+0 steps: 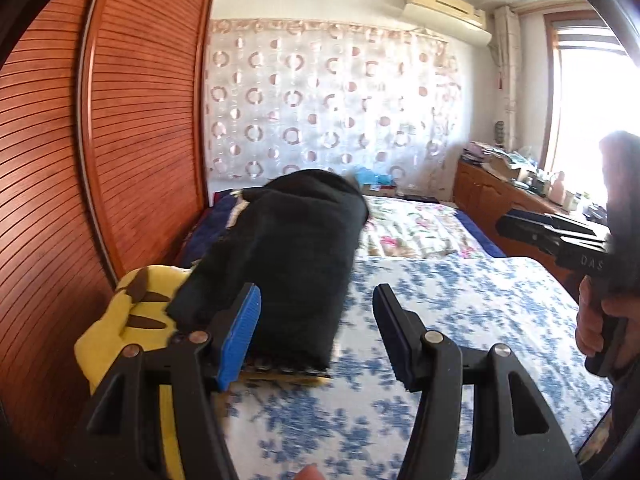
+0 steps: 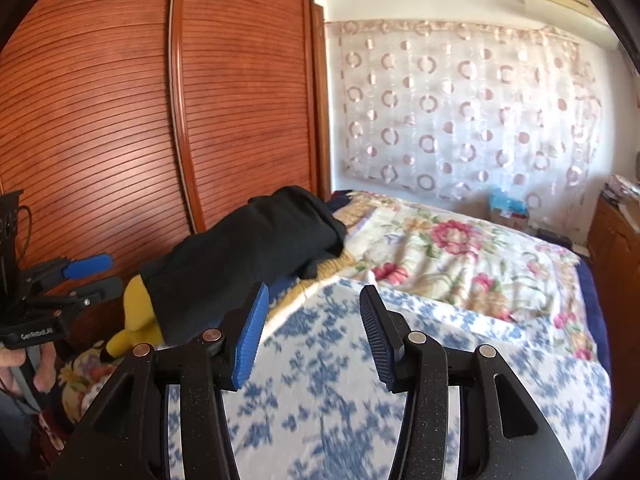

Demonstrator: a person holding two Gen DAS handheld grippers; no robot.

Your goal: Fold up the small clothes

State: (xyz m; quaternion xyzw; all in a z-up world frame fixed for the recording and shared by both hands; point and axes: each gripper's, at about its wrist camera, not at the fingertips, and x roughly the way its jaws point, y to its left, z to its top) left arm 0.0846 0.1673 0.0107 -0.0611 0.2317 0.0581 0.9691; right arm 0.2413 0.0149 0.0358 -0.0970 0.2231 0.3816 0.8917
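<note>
1. A red-brown slatted wardrobe fills the left side of both views and stands right against the bed
2. A yellow plush toy with dark ear tips lies at the bed's left edge by the wardrobe; in the right wrist view its far end pokes out from under the dark cloth
3. The black garment, folded into a long thick bundle, lies along the left side of the bed with one end resting on the plush toy and the other reaching toward the curtain
4. The left gripper hovers just in front of the garment's near end, jaws wide apart and holding nothing; its left blue pad sits close to the cloth, and whether they touch cannot be told
5. A blue-and-white flowered blanket covers the near part of the bed, and a floral bedspread with pink blooms lies beyond it
6. The right gripper hangs over the blue-and-white blanket, jaws also wide apart and empty, well clear of the garment
7. A sheer curtain with pink rings hangs behind the bed
8. A wooden cabinet cluttered with small items stands at the far right under a bright window
</note>
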